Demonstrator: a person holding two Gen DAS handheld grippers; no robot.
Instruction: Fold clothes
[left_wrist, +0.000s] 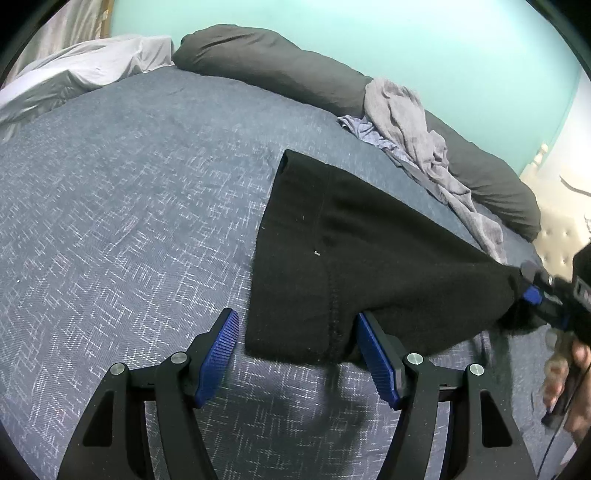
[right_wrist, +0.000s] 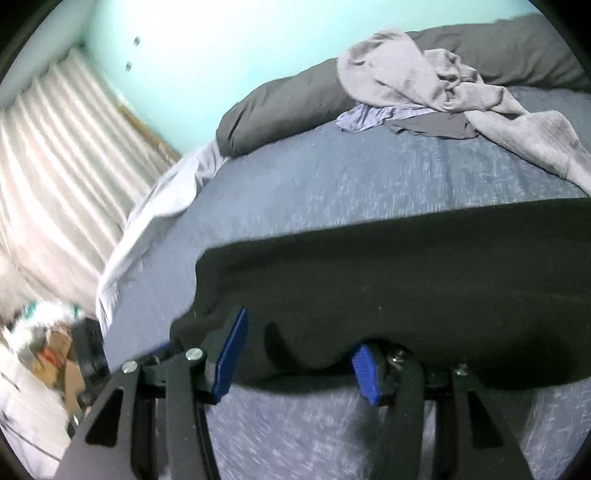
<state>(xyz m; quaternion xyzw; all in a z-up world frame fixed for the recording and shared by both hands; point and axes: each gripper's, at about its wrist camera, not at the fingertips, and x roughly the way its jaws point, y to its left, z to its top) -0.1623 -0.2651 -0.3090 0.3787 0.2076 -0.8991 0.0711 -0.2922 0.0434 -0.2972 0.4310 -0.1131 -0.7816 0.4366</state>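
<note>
**Black garment** (left_wrist: 369, 258): dark knit piece with a stitched seam running down it, spread over the near right part of the bed. In the left wrist view one straight edge lies flat on the cover while the right-hand end is drawn up off the bed toward the right hand-held gripper. In the right wrist view it stretches across the frame in a wide band (right_wrist: 388, 277), its lower edge sagging over the gripper's fingers.

**Left hand-held gripper** (left_wrist: 297, 358): jaws standing apart, blue ribbed pads facing each other. The garment's lower edge hangs into the gap; the right pad touches or sits just behind the cloth, the left pad is clear of it. Nothing is clamped.

**Right hand-held gripper** (right_wrist: 299, 363): jaws parted, with a fold of the black garment bunched between and over them. Whether the pads actually press on the cloth cannot be told, since the fabric hides the contact. In the left wrist view this gripper appears at the right edge (left_wrist: 535, 291), blurred, with the garment's end at its tip.

**Hand** (left_wrist: 569, 380): fingers wrapped on the right gripper's handle, low at the right edge.

**Bed** (left_wrist: 129, 221): blue-grey woven cover.

**Dark grey pillow** (left_wrist: 266, 62): long, lying along the far edge against a pale green wall.

**Grey clothes pile** (left_wrist: 417, 136): crumpled, on the pillow's near side, well apart from the black garment.

**White sheet** (left_wrist: 85, 70): rumpled at the bed's far left corner.
</note>
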